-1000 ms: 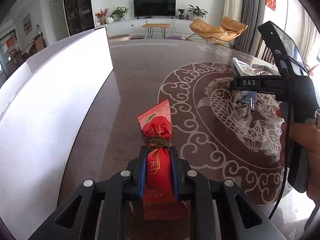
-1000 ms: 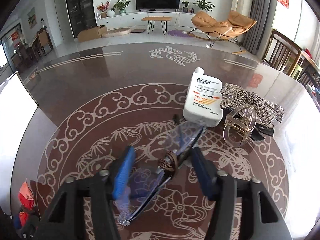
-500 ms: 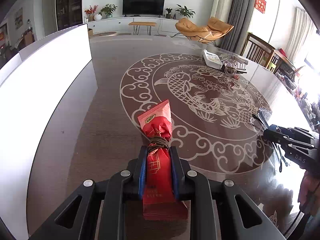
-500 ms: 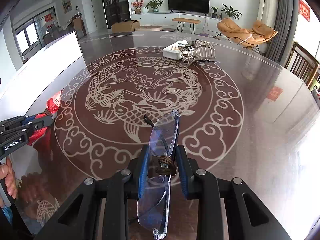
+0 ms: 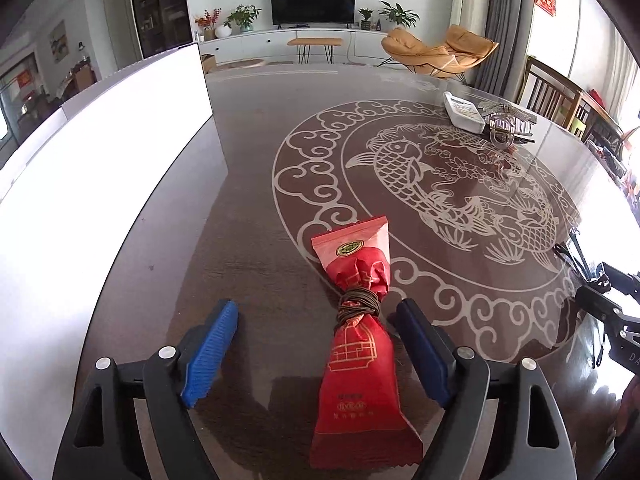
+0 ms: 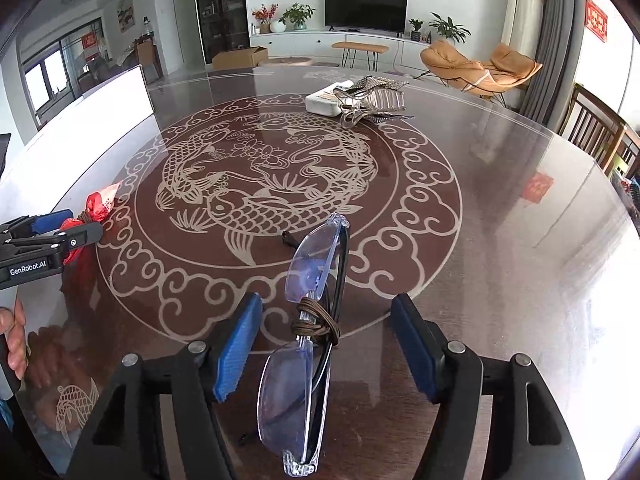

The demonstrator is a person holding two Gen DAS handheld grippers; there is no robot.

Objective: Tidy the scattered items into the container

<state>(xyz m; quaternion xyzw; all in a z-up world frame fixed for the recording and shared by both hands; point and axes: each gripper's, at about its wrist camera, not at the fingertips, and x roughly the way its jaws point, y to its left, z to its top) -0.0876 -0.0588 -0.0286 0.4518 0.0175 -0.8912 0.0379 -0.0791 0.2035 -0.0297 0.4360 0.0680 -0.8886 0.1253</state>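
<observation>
A red snack packet (image 5: 360,344) tied with brown cord lies on the dark patterned table (image 5: 256,240). It sits between the fingers of my left gripper (image 5: 316,308), whose jaws are opening; the blue pads stand clear of it. Clear-lens glasses (image 6: 312,320) bound with brown cord lie between the fingers of my right gripper (image 6: 324,300). Its jaws are opening too, and the pads do not touch the glasses. The white container (image 5: 100,160) stands at the table's left side, apart from both items.
A white sunscreen bottle (image 6: 324,100) and a sparkly bow hair clip (image 6: 376,100) lie together at the far side of the table. Wooden chairs (image 6: 600,140) stand beyond the right edge. A hand (image 6: 12,340) holds the left gripper's handle.
Both grippers were shut on their items and now stand open, with the packet and the glasses let go on the table. Earlier the right gripper carried the glasses from beside the bottle toward the near edge.
</observation>
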